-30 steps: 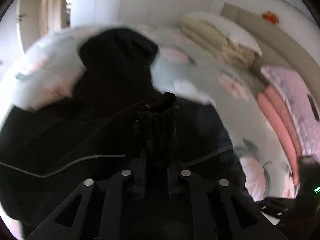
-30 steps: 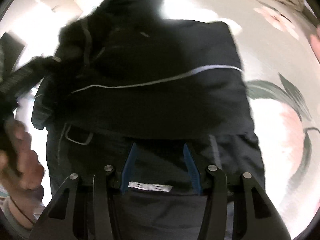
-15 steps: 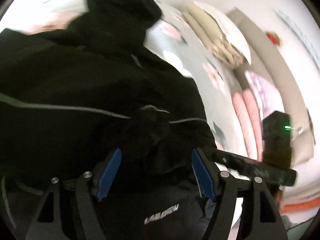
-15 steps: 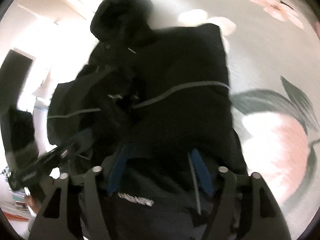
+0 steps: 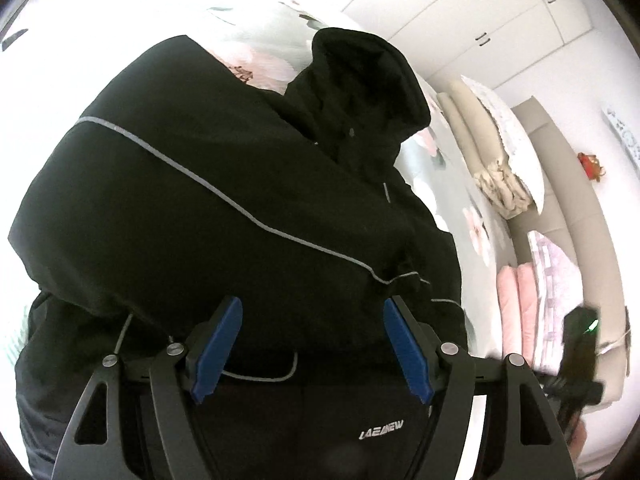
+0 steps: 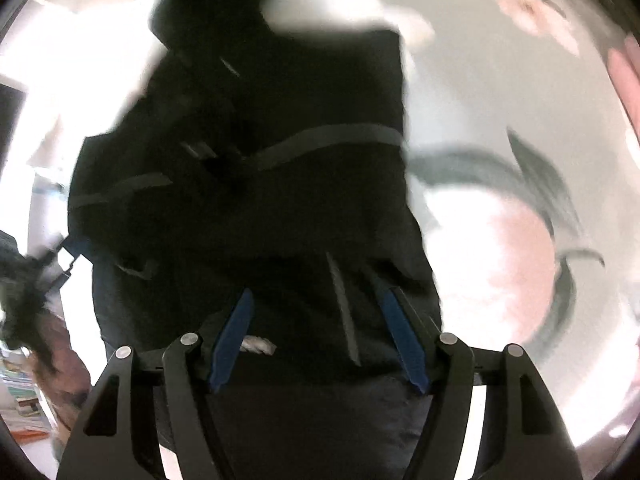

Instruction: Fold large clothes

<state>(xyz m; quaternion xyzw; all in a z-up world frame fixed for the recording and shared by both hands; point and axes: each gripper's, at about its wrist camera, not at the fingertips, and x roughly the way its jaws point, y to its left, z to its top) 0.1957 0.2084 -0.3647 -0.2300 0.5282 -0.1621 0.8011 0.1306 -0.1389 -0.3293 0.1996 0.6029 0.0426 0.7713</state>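
Left wrist view: black hooded jacket [image 5: 224,208] is seen lying on the floral bedsheet [image 5: 256,56], hood [image 5: 368,76] at the far end, both sleeves already laid across the body. Left gripper [image 5: 310,344] is held just over the hem end, jaws apart, nothing clamped. Same is seen in the right wrist view: right gripper [image 6: 316,336] over the hem, jaws apart and empty; that frame is blurred, so contact with the cloth cannot be judged.

Step in hand is judged to be the hem-to-hood fold. Notes for doing it well:
- Hem should be gripped at both corners, one gripper each, through all layers so the folded sleeves are not dragged out.
- Jaws should be closed fully on the cloth edge, not on the drawcord loop [image 5: 260,372] seen between the left jaws.
- Both grippers should be lifted together and carried level toward the hood, then lowered square.
- Cloth looks slick and bulky; slippage and a crooked fold line are the likely faults.

Pillows [image 5: 504,168] and pink bedding [image 5: 516,300] lie well apart from the jacket.
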